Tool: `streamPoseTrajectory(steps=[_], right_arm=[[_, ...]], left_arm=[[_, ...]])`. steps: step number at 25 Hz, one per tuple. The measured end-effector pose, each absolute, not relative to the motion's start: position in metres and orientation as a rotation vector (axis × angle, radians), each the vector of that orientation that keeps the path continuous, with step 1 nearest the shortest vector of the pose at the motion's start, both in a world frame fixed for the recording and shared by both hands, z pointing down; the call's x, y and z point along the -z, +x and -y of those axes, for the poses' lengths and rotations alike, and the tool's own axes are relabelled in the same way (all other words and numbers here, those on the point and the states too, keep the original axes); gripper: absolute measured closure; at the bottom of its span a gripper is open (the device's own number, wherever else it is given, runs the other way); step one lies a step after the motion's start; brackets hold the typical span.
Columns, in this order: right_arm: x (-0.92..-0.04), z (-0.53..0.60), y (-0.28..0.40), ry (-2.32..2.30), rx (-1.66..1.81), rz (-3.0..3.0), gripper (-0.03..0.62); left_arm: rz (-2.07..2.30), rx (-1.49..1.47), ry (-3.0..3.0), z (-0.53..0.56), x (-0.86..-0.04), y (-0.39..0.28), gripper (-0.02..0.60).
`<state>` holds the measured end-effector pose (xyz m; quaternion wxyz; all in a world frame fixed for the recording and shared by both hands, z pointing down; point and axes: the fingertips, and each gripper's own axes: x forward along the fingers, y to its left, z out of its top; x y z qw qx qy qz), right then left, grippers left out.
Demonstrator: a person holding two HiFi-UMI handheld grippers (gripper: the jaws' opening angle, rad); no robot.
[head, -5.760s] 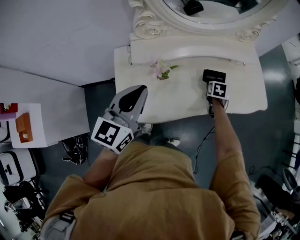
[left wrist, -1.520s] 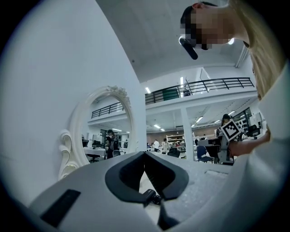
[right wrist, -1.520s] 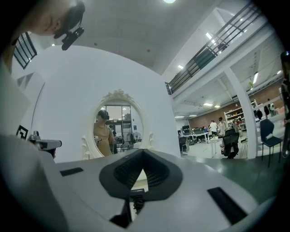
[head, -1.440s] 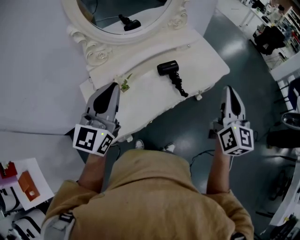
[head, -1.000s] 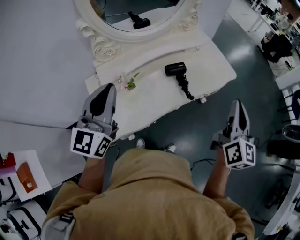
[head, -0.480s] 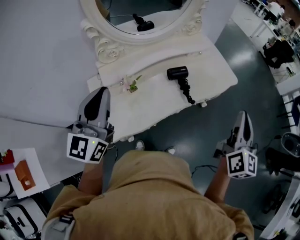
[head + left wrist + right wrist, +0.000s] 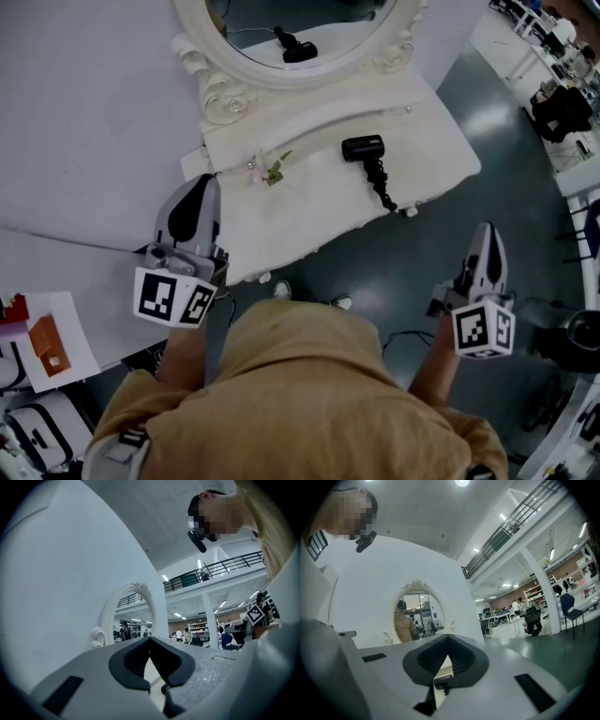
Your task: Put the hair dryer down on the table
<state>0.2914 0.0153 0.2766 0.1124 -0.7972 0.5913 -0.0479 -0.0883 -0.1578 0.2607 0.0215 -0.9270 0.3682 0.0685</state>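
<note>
The black hair dryer [image 7: 363,148] lies on the white vanity table [image 7: 441,155], and its coiled cord [image 7: 382,183] runs toward the front edge. Nothing touches it. My left gripper [image 7: 202,184] hovers by the table's front left corner, shut and empty; in the left gripper view its pads [image 7: 150,640] meet at the tip. My right gripper [image 7: 486,231] hangs over the dark floor, well in front of and to the right of the table. It is shut with nothing in it, and its jaws [image 7: 449,637] point at the mirror.
An oval mirror in an ornate white frame [image 7: 225,89] stands at the back of the vanity. A small pink flower sprig [image 7: 274,169] lies on its left part. A white wall panel [image 7: 84,122] is at the left. A cable [image 7: 401,335] trails on the floor.
The right gripper, at the hair dryer on the table several seconds ago, has let go and drawn back over the floor. Over the last second both grippers pulled slightly farther from the table.
</note>
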Motion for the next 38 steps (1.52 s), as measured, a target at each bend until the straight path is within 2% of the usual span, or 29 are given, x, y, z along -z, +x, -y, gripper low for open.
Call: streamPoseTrajectory(steps=[38], right_arm=[[-0.282,0.003,0.283,-2.374,0.154,-1.777,0.591]], left_arm=[[-1.092,-0.252,-2.913,0.177,-0.265,-0.077,0.578]])
